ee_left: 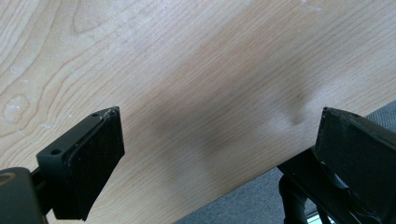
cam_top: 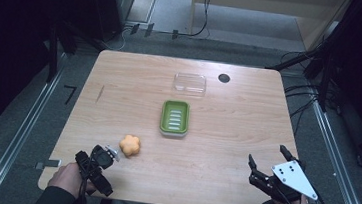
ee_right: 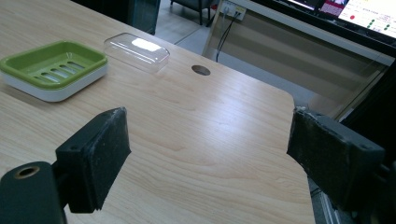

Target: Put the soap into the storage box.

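soap (cam_top: 129, 145), orange and flower-shaped, lies on counter (cam_top: 226, 136) near left gripper (cam_top: 97, 161); green soap dish (cam_top: 174, 117) empty, clear lid (cam_top: 190, 82) beyond. both grippers' jaws spread, right gripper (cam_top: 268, 163) holding nothing.

- Fixed high view, looking forward and down over the whole wooden table (cam_top: 216, 135).
- Left gripper view, pressed close above bare wood (ee_left: 196, 70) at the table's near edge.
- Right gripper view, low, facing across the table; shares the green soap dish (ee_right: 53, 70) (cam_top: 174, 117) with the high view.
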`<state>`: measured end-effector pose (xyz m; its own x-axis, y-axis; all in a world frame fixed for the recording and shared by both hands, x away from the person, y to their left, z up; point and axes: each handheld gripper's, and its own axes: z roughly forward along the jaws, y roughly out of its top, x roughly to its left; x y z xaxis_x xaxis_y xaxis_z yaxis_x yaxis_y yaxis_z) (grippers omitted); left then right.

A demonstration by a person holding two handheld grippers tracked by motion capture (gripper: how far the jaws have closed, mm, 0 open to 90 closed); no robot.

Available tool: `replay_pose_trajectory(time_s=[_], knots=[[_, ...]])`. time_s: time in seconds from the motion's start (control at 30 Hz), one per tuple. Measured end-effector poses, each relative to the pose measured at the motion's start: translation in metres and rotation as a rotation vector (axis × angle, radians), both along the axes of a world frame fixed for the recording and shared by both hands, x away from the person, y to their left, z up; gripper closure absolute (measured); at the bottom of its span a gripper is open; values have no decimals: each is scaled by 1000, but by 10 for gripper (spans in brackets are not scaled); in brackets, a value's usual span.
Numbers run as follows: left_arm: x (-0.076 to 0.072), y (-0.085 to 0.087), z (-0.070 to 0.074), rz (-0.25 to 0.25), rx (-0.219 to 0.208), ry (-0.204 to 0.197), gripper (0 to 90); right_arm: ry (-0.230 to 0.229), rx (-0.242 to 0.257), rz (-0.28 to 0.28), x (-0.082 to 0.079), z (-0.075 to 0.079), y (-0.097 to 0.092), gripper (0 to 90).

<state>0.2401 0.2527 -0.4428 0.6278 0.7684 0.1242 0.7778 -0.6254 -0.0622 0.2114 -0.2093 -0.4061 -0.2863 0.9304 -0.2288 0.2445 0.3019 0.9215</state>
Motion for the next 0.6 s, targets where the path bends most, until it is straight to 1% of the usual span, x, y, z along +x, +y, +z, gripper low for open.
replay_pose_trajectory(time_s=[0.1,0.17,0.2,0.3,0.4,0.5,0.53,0.57,0.6], knots=[[0,-1,0,-2,4,1,16,1,5,-5,-1,0,0,134],[0,-1,0,0,3,-3,16,1,4,-6,-1,0,-1,133],[0,-1,0,2,-4,-11,16,-2,-1,-2,-1,0,-1,133],[1,-1,0,-2,3,-3,16,3,4,-7,-2,0,-1,133],[1,-3,0,-1,3,-15,16,3,3,-5,-2,0,-1,134],[2,-3,0,2,8,-16,16,1,3,-5,-2,0,-1,133],[3,-3,0,14,10,-23,15,1,-3,-1,-2,0,-1,133],[3,-3,0,14,10,-23,12,1,-3,-1,-2,0,-1,133],[4,-2,2,24,-9,-29,10,1,-5,2,-1,0,0,134]])
